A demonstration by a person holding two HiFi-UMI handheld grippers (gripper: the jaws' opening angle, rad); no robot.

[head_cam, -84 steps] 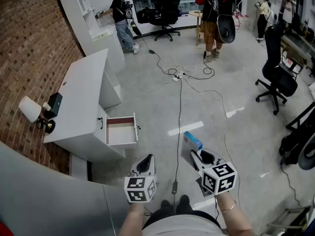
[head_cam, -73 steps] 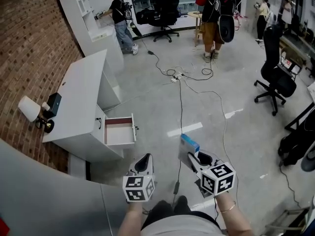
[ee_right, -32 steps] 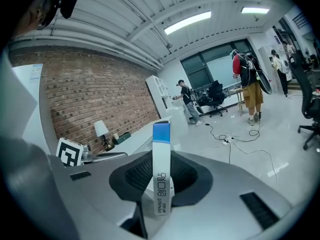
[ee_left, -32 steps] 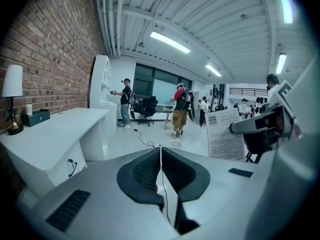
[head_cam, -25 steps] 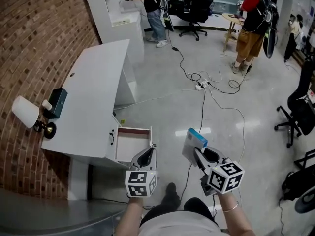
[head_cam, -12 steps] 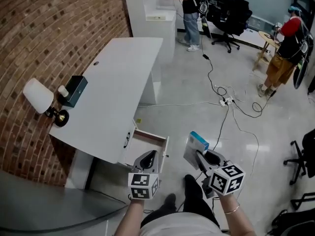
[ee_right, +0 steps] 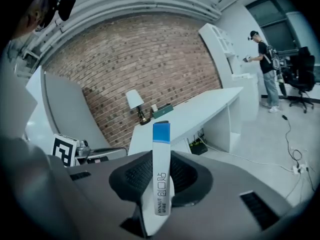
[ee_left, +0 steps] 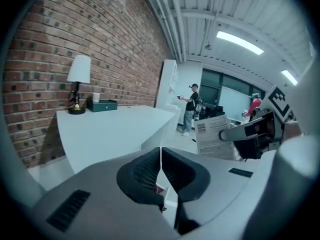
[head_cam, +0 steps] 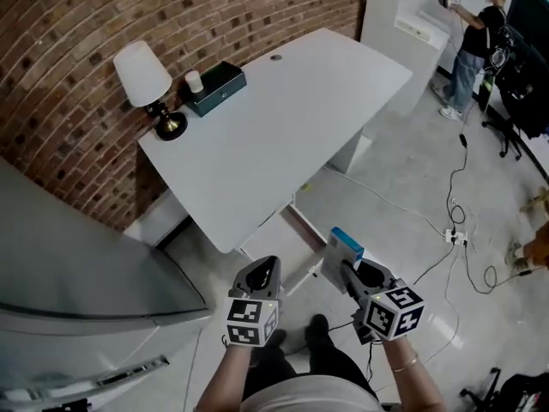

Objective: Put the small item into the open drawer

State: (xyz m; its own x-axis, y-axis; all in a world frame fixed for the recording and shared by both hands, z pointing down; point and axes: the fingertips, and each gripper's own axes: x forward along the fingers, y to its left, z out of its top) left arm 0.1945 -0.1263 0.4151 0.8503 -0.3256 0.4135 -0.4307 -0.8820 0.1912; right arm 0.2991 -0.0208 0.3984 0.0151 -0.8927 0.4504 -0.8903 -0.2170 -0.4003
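In the head view my right gripper (head_cam: 345, 270) is shut on a flat white box with a blue end (head_cam: 342, 250), held upright. The right gripper view shows the same box (ee_right: 161, 179) standing between the jaws of my right gripper (ee_right: 161, 176). The left gripper view shows that box (ee_left: 215, 136) off to the right. My left gripper (head_cam: 262, 275) is shut with nothing in it; its jaws meet in the left gripper view (ee_left: 161, 156). The open drawer (head_cam: 286, 239) sticks out under the white desk (head_cam: 274, 110), just beyond both grippers and partly hidden by them.
On the desk's far left stand a lamp (head_cam: 146, 80), a small white cup (head_cam: 194, 81) and a dark green box (head_cam: 214, 86), against the brick wall (head_cam: 77, 24). A grey panel (head_cam: 77, 264) fills the left. Cables (head_cam: 455, 234) cross the floor at right. A person (head_cam: 476, 24) stands far off.
The view has swung round and closer to the desk, which now fills the upper picture. The drawer lies right in front of the grippers. Both grippers keep their state; the box stays held.
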